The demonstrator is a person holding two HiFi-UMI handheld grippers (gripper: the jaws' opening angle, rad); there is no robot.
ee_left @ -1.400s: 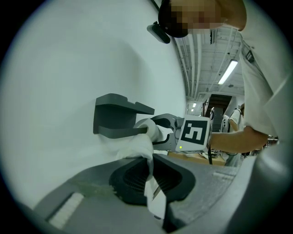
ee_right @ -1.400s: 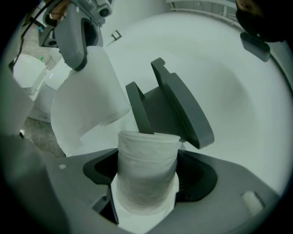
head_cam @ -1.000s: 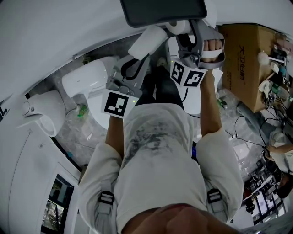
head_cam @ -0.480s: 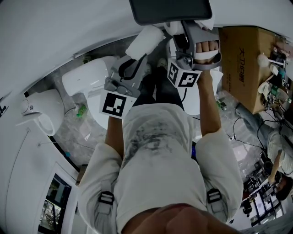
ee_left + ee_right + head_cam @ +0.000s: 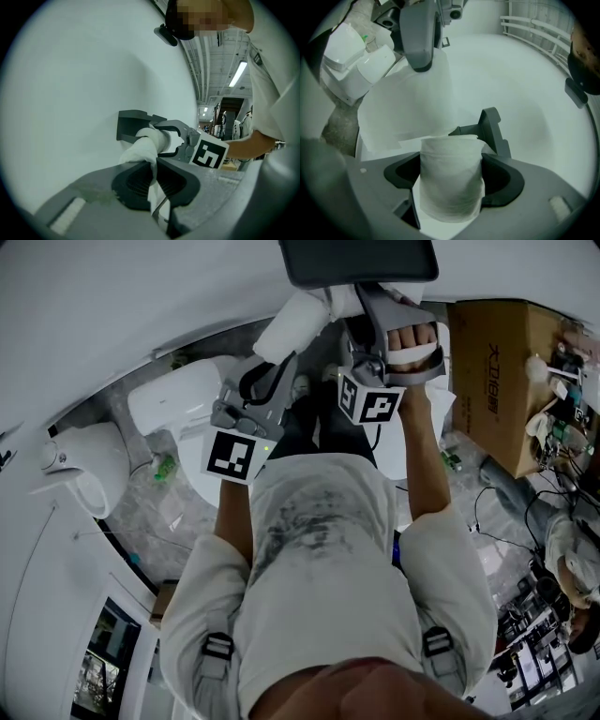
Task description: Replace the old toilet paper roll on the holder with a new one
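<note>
A white toilet paper roll point(image 5: 451, 183) stands between the jaws of my right gripper point(image 5: 451, 180), which is shut on it. The grey wall holder point(image 5: 490, 124) is just behind the roll. A loose sheet point(image 5: 408, 108) runs from the roll up to my left gripper point(image 5: 423, 65). In the left gripper view, my left gripper point(image 5: 156, 180) is shut on that paper tail point(image 5: 140, 150), and the roll point(image 5: 159, 138) sits in front of the holder point(image 5: 131, 123). From the head view, both grippers point(image 5: 281, 367) point(image 5: 361, 306) are raised to the wall under the dark holder top point(image 5: 361, 261).
A white toilet point(image 5: 178, 395) and another white fixture point(image 5: 84, 465) stand at the left below the wall. A cardboard box point(image 5: 487, 362) and cables with clutter point(image 5: 553, 521) lie to the right. The white wall point(image 5: 70, 93) is close on the left.
My right gripper has shifted a little left along the wall with the roll and rolled slightly. The left gripper has edged forward, still holding the paper tail.
</note>
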